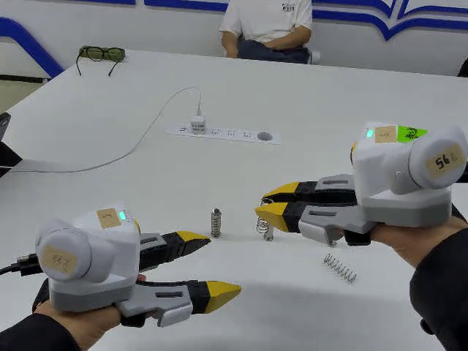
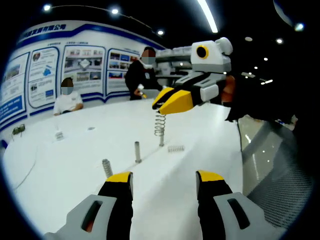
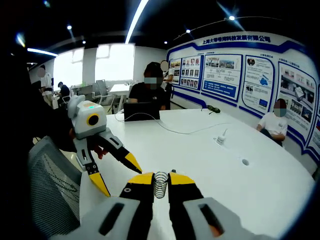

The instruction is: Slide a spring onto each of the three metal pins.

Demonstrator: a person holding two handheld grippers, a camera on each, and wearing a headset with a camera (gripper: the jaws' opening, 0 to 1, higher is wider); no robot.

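My right gripper (image 1: 263, 203) (image 3: 160, 179) is shut on a spring (image 1: 262, 224) (image 3: 160, 184) (image 2: 159, 124), holding it upright over a metal pin (image 2: 161, 140) on the white table. The spring's lower end sits at that pin's top. A second pin (image 2: 137, 151) stands bare, and a third pin (image 1: 216, 222) (image 2: 106, 167) carries a spring. Another spring (image 1: 340, 268) (image 2: 175, 148) lies loose on the table to the right. My left gripper (image 1: 212, 267) (image 2: 165, 176) (image 3: 120, 179) is open and holds nothing, just short of the pins at the near left.
A power strip (image 1: 223, 134) with a plugged charger and a white cable (image 1: 139, 142) lies mid-table. Dark glasses (image 1: 101, 53) rest at the far left. A person (image 1: 267, 29) sits at the far edge.
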